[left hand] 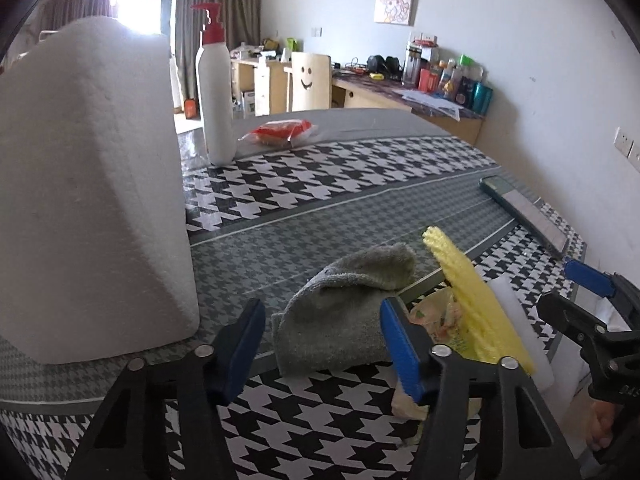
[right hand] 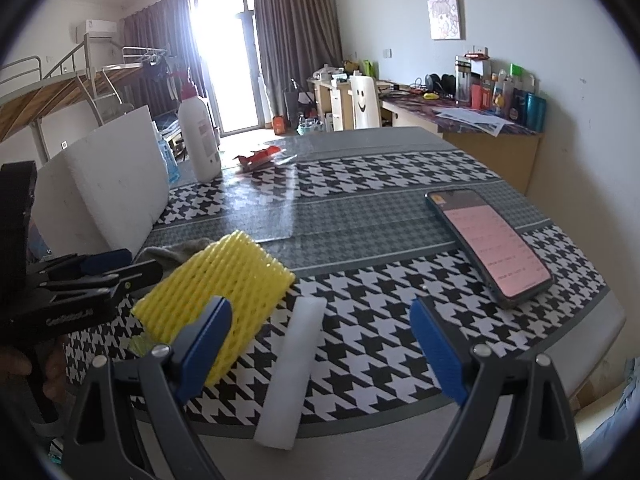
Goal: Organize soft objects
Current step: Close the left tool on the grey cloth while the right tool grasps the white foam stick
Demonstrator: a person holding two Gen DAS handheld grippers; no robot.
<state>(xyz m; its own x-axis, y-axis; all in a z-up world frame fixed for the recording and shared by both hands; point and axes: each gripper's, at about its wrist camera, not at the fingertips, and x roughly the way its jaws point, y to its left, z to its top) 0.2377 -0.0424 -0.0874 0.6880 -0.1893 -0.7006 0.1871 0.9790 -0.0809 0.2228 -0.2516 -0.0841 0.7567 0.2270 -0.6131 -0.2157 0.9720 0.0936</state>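
Left wrist view shows the left tool (left hand: 322, 344) low in the frame with its blue-padded fingers spread wide and nothing between them. Just beyond the gap lies a crumpled grey cloth (left hand: 344, 304) on the houndstooth-patterned surface (left hand: 360, 168). To the right of the cloth, a yellow foam net sleeve (left hand: 472, 300) stands tilted, leaning over a white foam strip (left hand: 520, 320) and a crinkled printed wrapper (left hand: 432, 316) beneath it; the tool's right finger overlaps these in the picture, and whether it touches them I cannot tell. A large white foam block (left hand: 88, 184) fills the left of the frame. Behind it, at upper centre, stand a white pump bottle (left hand: 216, 92) with a red top and a red-and-clear packet (left hand: 280, 130). A phone (left hand: 524, 212) lies at the right edge of the surface.

Right wrist view shows the right tool (right hand: 320, 344) also wide open and holding nothing. Between its fingers, the white foam strip (right hand: 292, 368) lies lengthwise on the surface, reaching its near edge. The yellow sleeve (right hand: 224, 296) sits left of centre, partly behind the left finger. The left tool (right hand: 80, 276) enters from the left edge, next to the sleeve. The phone (right hand: 488, 244) lies screen-up at the right, its display lit pink.
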